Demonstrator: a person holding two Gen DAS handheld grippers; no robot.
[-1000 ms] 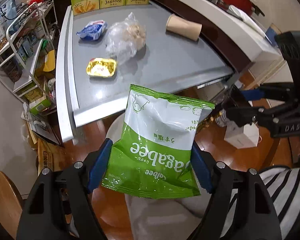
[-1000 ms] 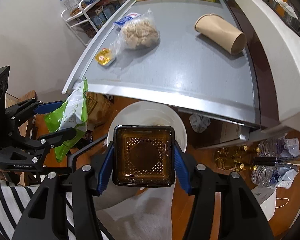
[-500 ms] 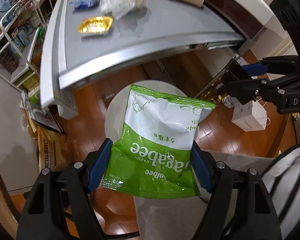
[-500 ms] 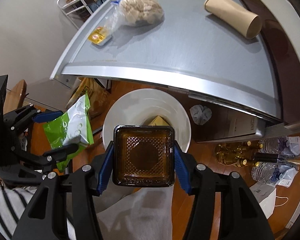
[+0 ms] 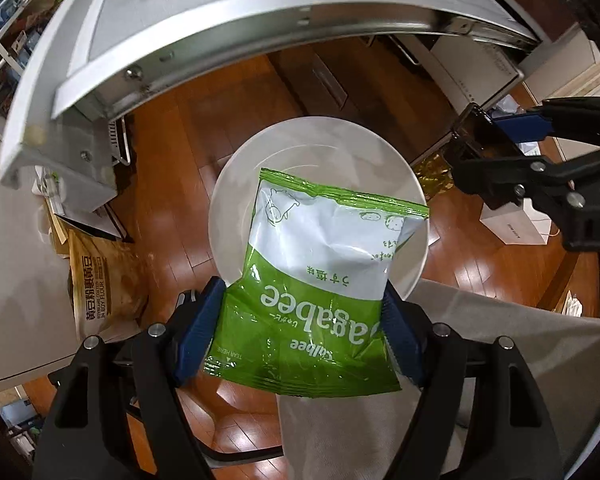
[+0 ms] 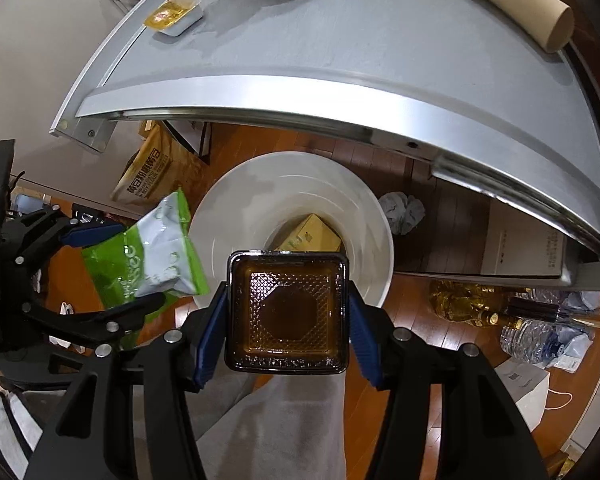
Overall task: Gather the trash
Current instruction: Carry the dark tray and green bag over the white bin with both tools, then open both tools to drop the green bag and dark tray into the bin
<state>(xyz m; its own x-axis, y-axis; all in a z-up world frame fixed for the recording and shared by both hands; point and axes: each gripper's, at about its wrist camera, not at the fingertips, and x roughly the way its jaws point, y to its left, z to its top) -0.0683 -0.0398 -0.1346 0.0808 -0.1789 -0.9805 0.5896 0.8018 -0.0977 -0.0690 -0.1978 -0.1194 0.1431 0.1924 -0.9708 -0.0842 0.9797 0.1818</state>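
My left gripper (image 5: 304, 320) is shut on a green and white Jagabee snack bag (image 5: 324, 280), held over the near rim of a round white bin (image 5: 236, 184) on the floor. My right gripper (image 6: 287, 312) is shut on a square brown plastic tray (image 6: 287, 312), also above the white bin (image 6: 236, 200), which has a yellow box (image 6: 312, 236) lying in its bottom. The snack bag (image 6: 156, 256) shows to the left in the right wrist view. The tray (image 5: 476, 140) in the right gripper (image 5: 500, 156) shows at the right edge of the left wrist view. Both grippers point steeply down.
A grey table (image 6: 340, 48) overhangs the bin and carries a paper cup (image 6: 512, 4) on its side, a gold foil pack (image 6: 172, 16) and a clear bag. On the wooden floor lie a brown flour sack (image 5: 104, 280), a crumpled wad (image 6: 402, 208), bottles (image 6: 540, 336) and a white box (image 5: 512, 228).
Both grippers have sunk from table height to just above the bin, still holding the bag and the tray. The table top has slid to the upper edge of both views.
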